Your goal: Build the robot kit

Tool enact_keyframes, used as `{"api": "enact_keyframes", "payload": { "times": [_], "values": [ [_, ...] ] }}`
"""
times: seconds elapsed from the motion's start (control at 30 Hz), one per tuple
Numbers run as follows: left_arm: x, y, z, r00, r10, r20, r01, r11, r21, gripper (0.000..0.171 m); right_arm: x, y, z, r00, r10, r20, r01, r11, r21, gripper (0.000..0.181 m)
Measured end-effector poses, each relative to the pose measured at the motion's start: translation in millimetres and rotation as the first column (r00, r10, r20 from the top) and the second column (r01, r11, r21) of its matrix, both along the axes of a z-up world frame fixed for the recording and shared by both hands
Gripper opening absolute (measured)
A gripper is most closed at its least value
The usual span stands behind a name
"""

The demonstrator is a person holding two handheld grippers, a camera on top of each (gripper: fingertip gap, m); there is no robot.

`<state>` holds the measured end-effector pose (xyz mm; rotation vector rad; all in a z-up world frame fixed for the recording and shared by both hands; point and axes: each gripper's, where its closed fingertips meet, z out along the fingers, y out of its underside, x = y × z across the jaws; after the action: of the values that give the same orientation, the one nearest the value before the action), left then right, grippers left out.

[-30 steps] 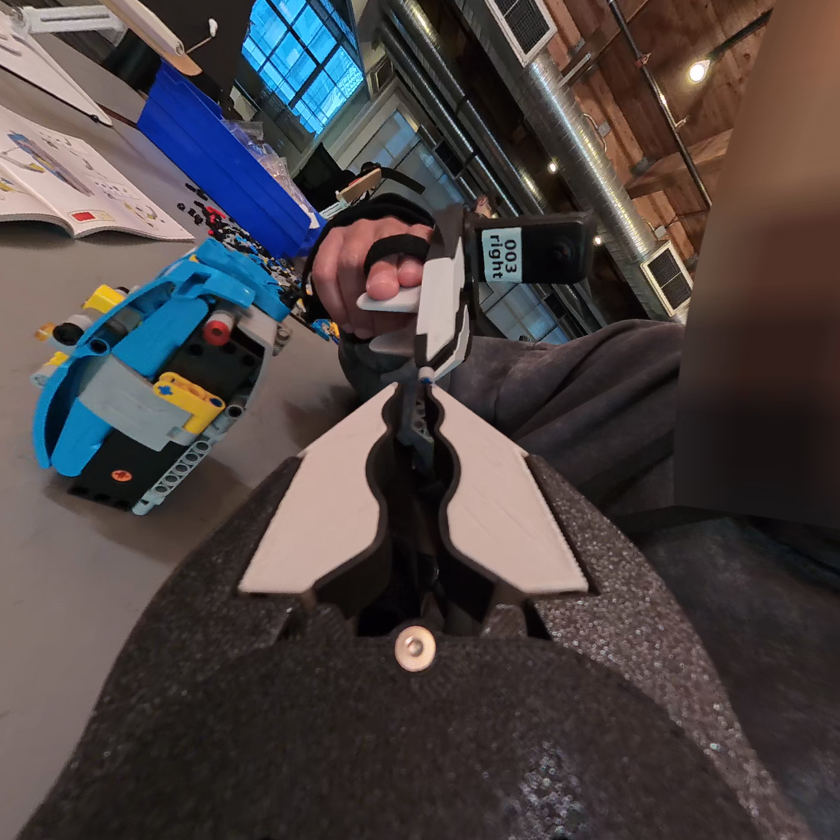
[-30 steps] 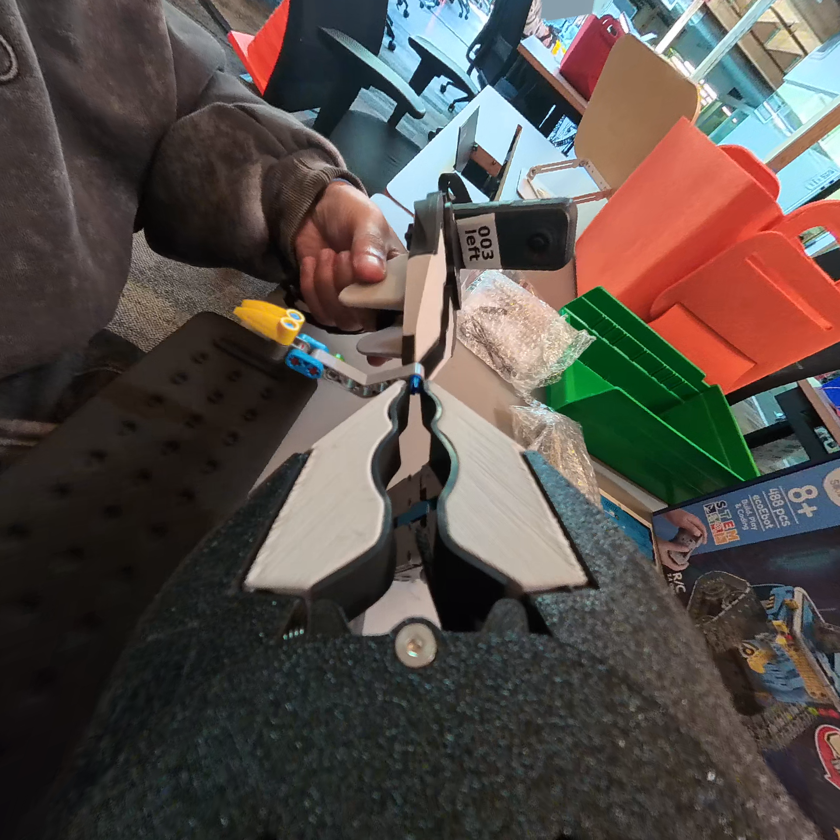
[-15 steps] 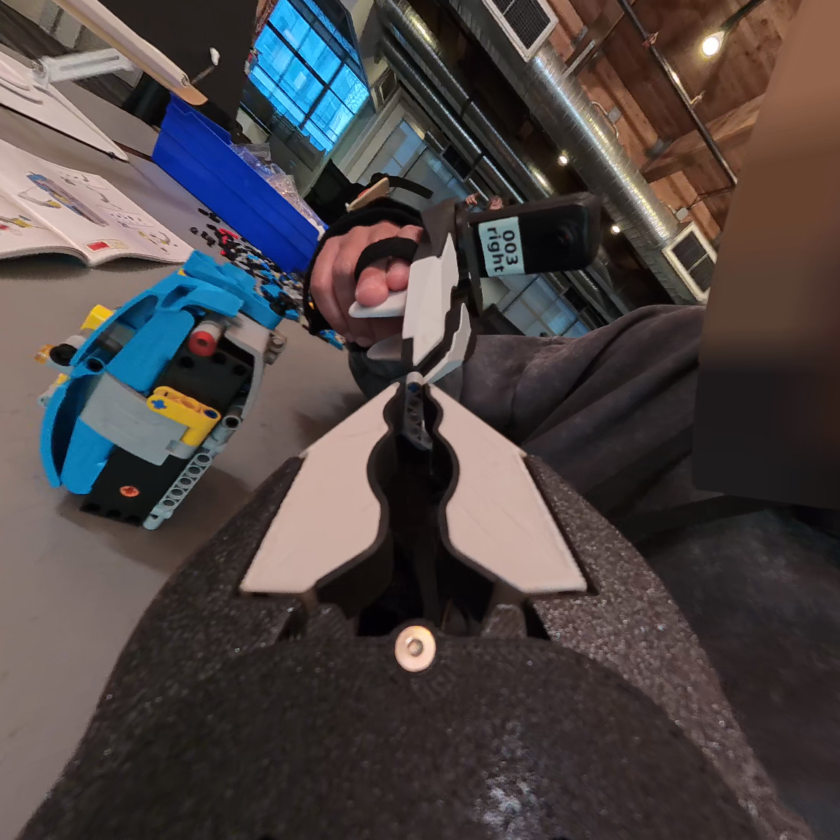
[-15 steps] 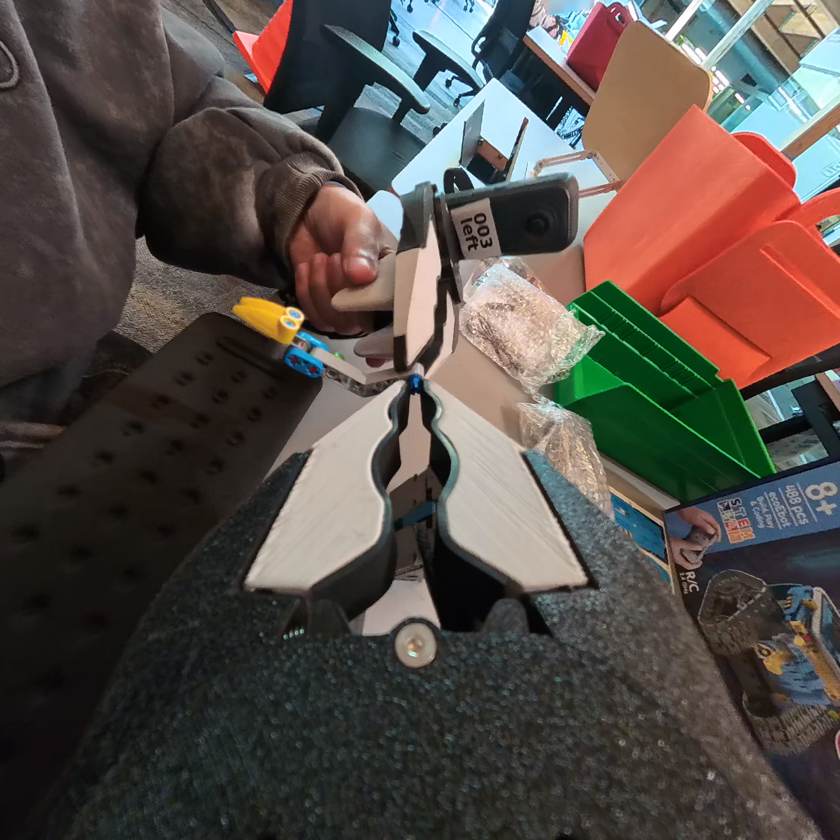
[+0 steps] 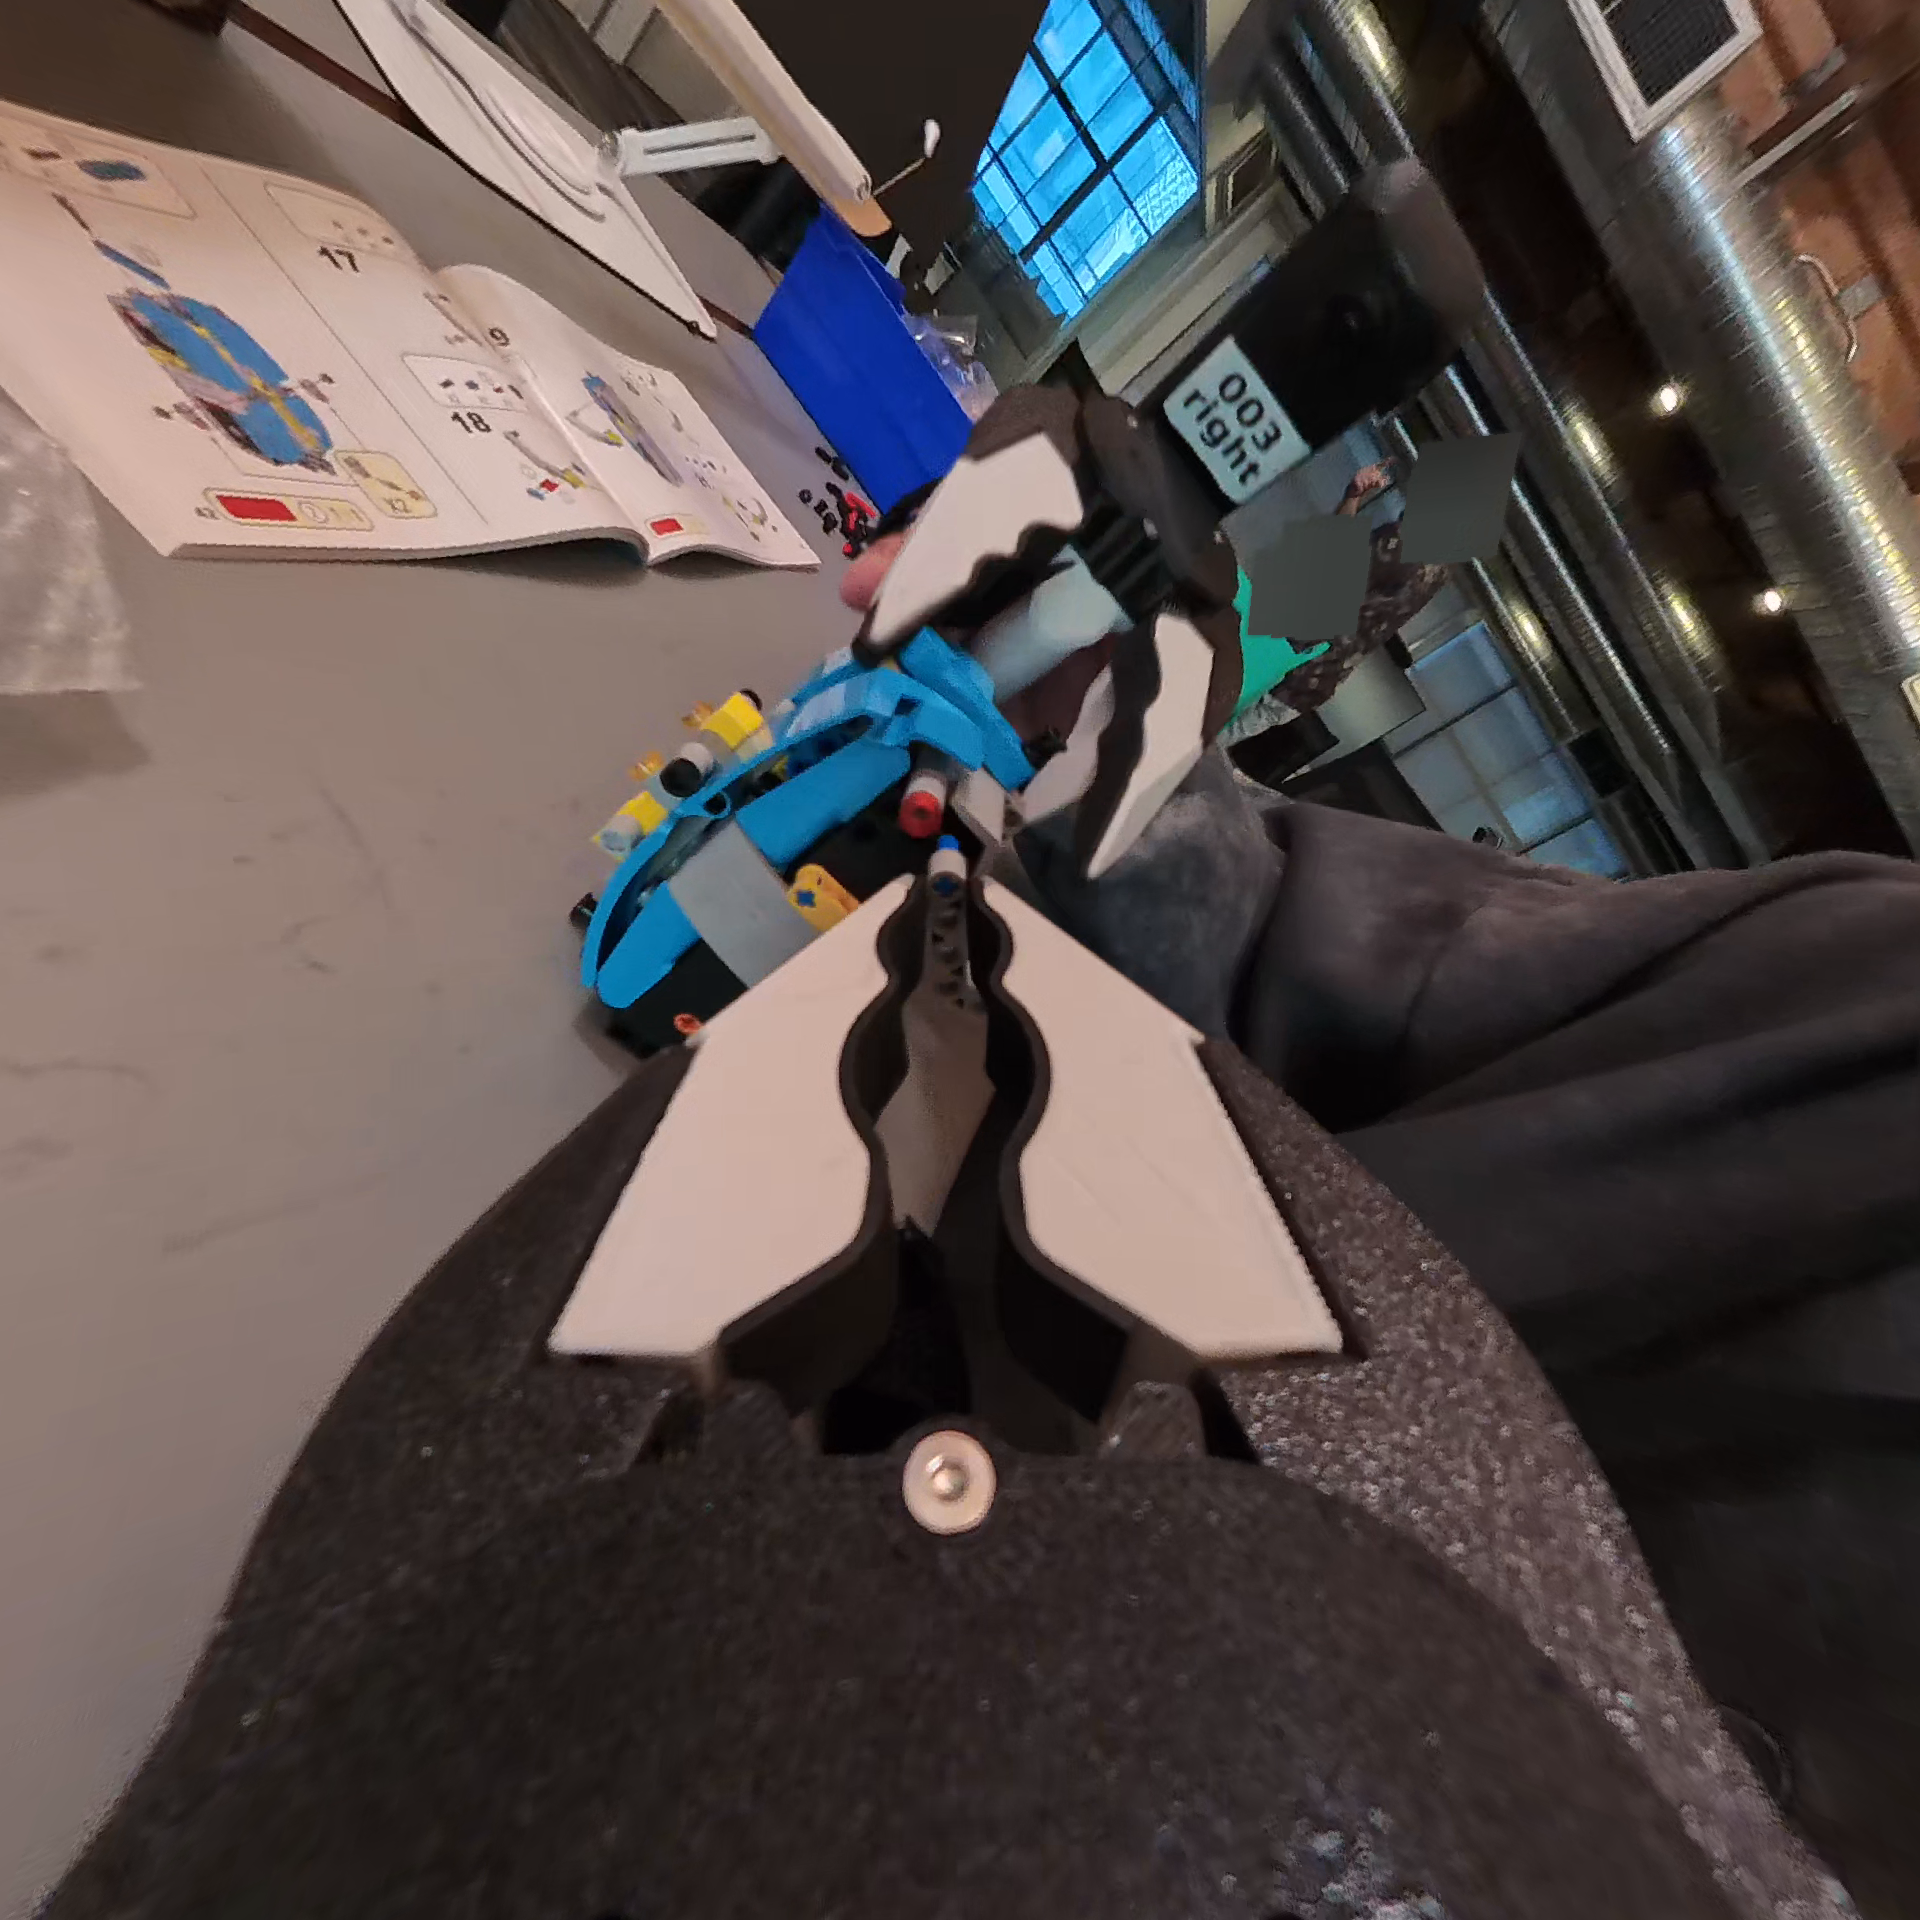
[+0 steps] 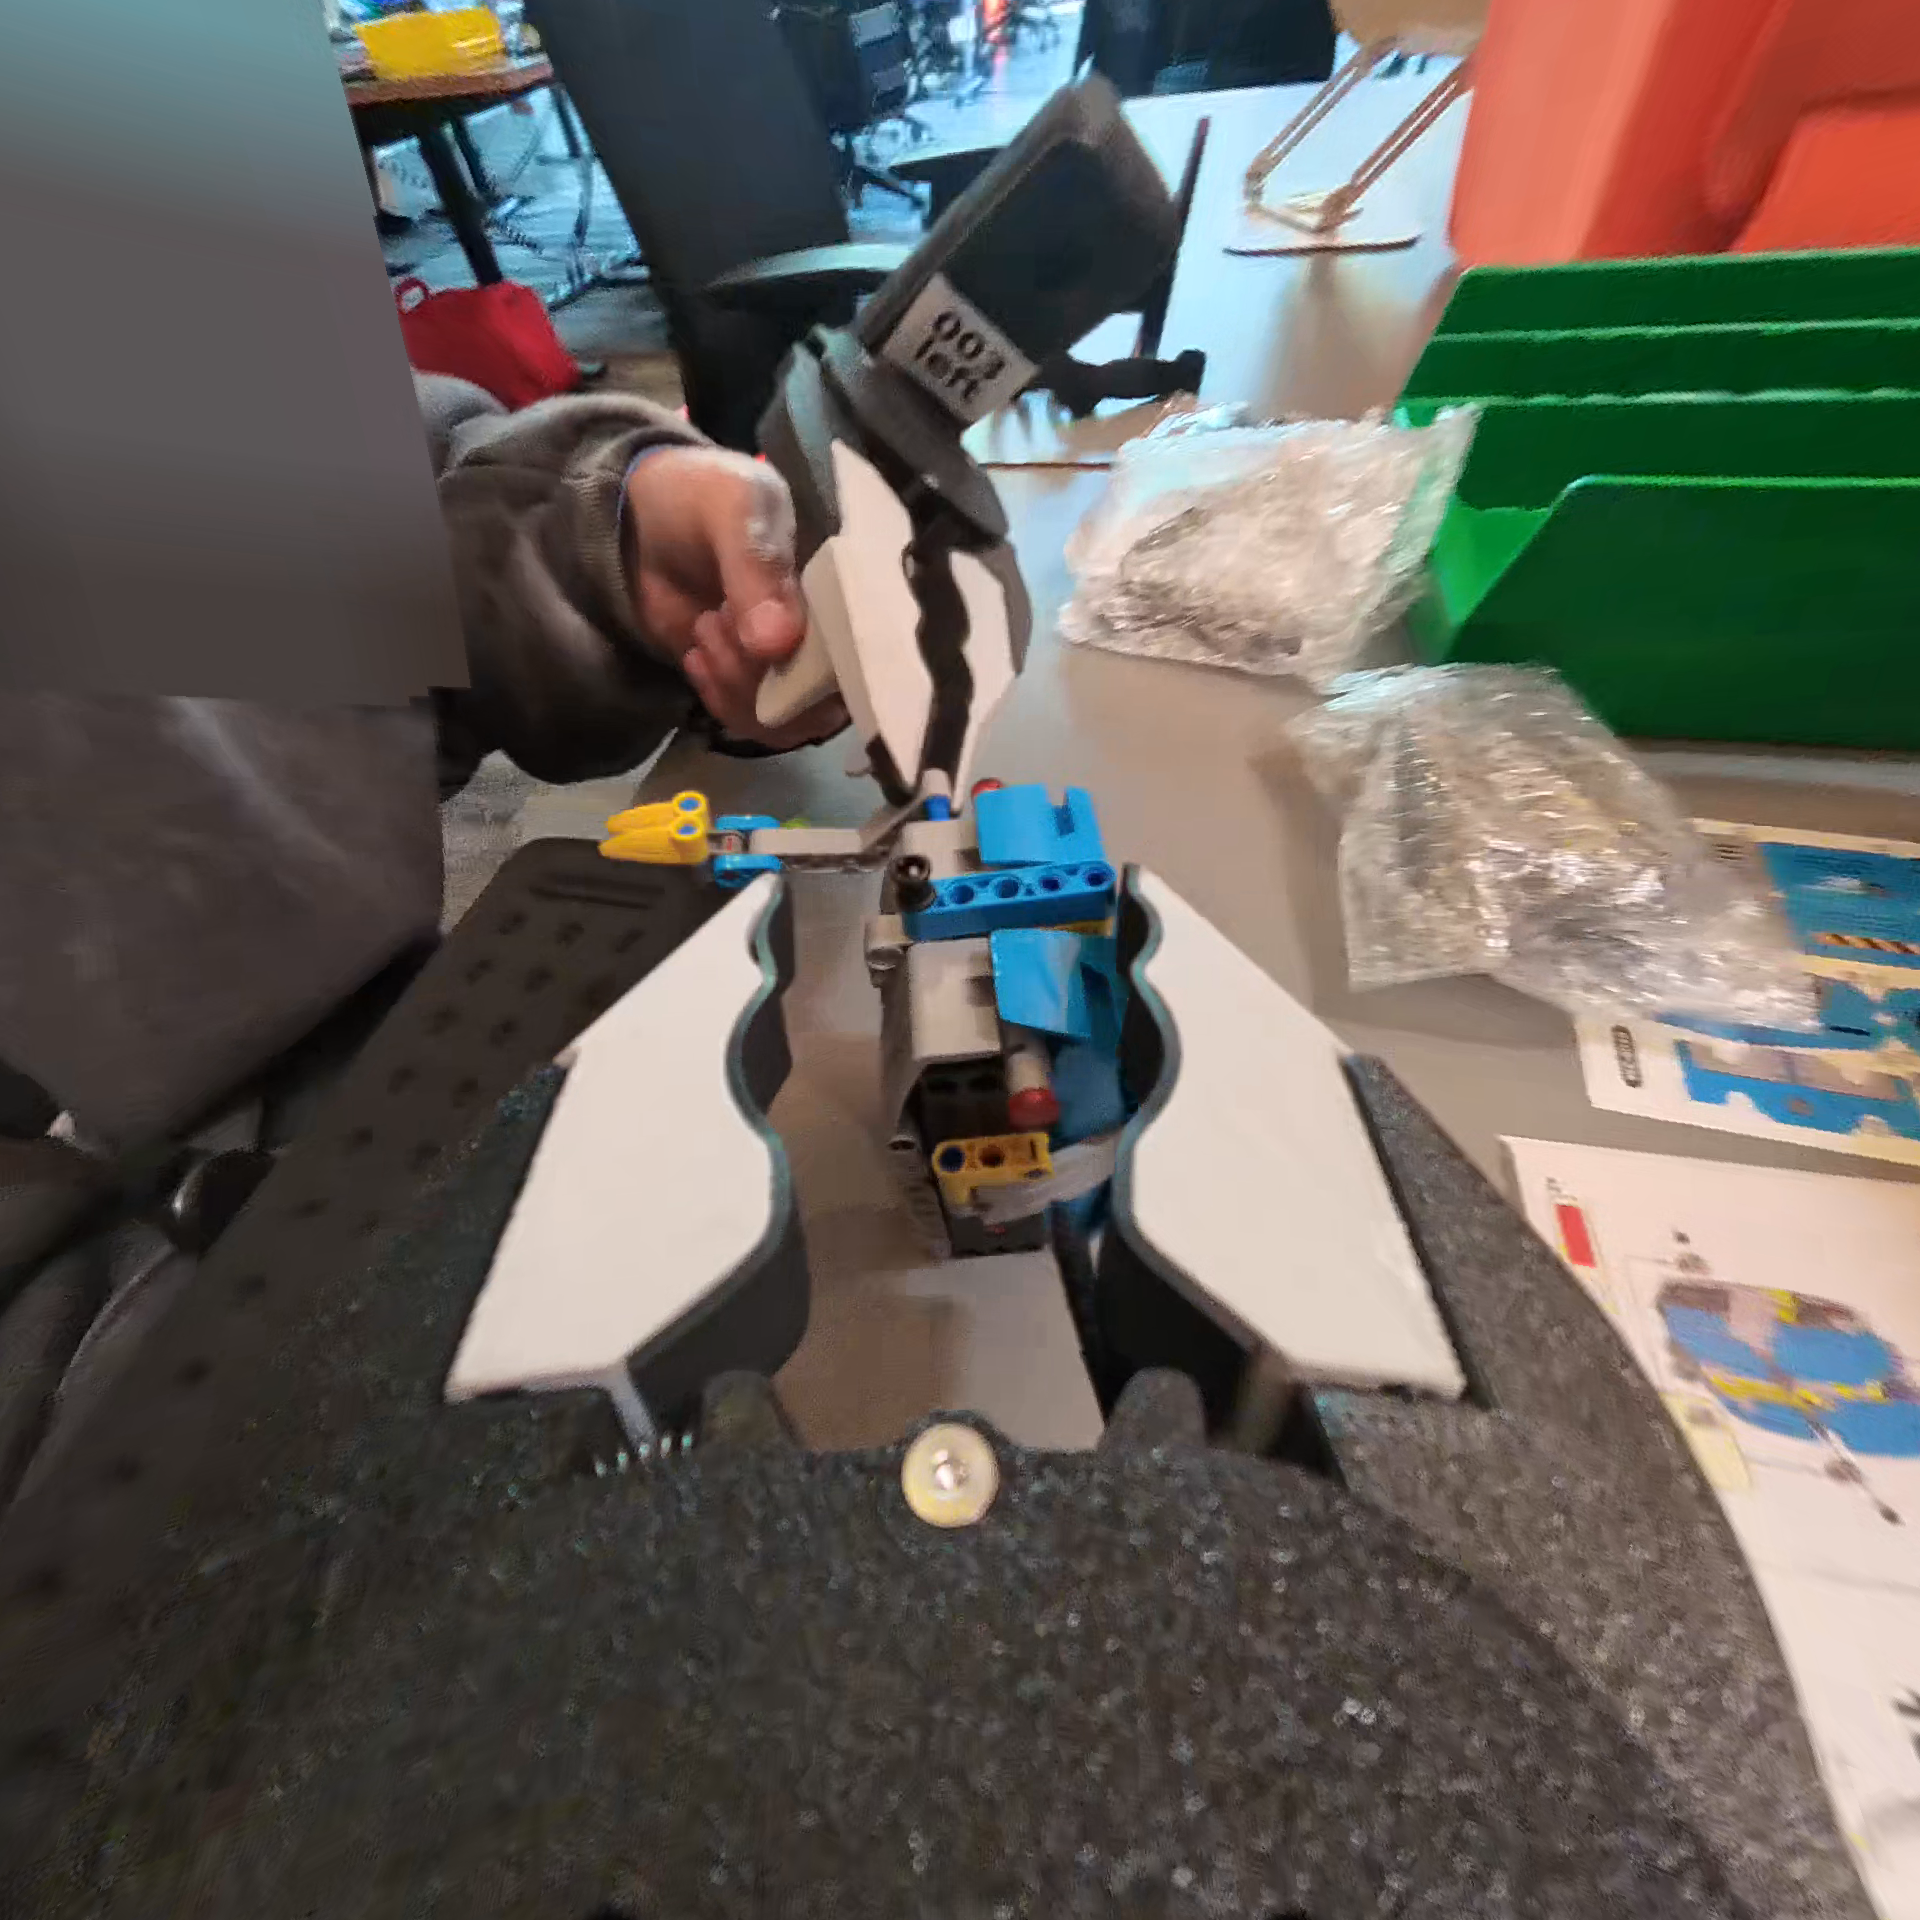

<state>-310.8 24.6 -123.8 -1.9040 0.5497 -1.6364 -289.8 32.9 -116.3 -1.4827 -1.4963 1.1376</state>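
My left gripper (image 5: 943, 902) is shut on a grey perforated beam (image 5: 948, 961) with a blue pin at its tip. In the right wrist view the left gripper (image 6: 906, 781) holds that beam (image 6: 821, 842) level, with yellow and blue pieces (image 6: 665, 826) at its far end. The beam's near end meets the top of a blue, grey and black brick model (image 6: 997, 1029) on the grey table (image 5: 312, 831). My right gripper (image 6: 951, 883) is open, one finger on each side of the model. It also shows in the left wrist view (image 5: 987, 748), spread over the model (image 5: 717, 883).
An open instruction booklet (image 5: 364, 416) lies on the table and also shows in the right wrist view (image 6: 1766, 1039). Plastic bags of parts (image 6: 1247, 540) lie beside green bins (image 6: 1662, 468). A blue bin (image 5: 862, 384) and loose small parts (image 5: 842, 509) are farther off. A black perforated panel (image 6: 468, 1039) is at the table edge. The tips of both grippers are at nearly the same place. Left tips and right tips are each some 15 cm from the black perforated panel (image 6: 468, 1039).
My right gripper has opened, left the beam's tip and swung down over the blue model. My left gripper has carried the beam toward the model.
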Motion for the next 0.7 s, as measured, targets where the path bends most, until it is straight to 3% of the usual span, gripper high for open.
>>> {"api": "enact_keyframes", "payload": {
  "times": [0.07, 0.17, 0.7],
  "values": [
    [2.8, 3.5, -0.8, 1.000, 0.008, 0.004, -0.008, 1.000, -0.021, 0.007, -7.2, 1.7, -7.4, 1.000, -0.003, 0.028, 0.002, 0.999, 0.034, 0.065],
    [2.6, 7.6, -2.8, 1.000, 0.021, -0.008, -0.021, 1.000, -0.002, 0.007, -9.7, 7.5, -10.5, 0.999, -0.020, 0.043, 0.016, 0.995, 0.098, 0.053],
    [2.9, 11.4, -5.4, 1.000, -0.009, -0.004, 0.009, 0.997, 0.079, 0.006, -10.5, 6.6, -11.2, 0.999, -0.002, 0.042, -0.001, 0.998, 0.070, 0.053]
  ]
}}
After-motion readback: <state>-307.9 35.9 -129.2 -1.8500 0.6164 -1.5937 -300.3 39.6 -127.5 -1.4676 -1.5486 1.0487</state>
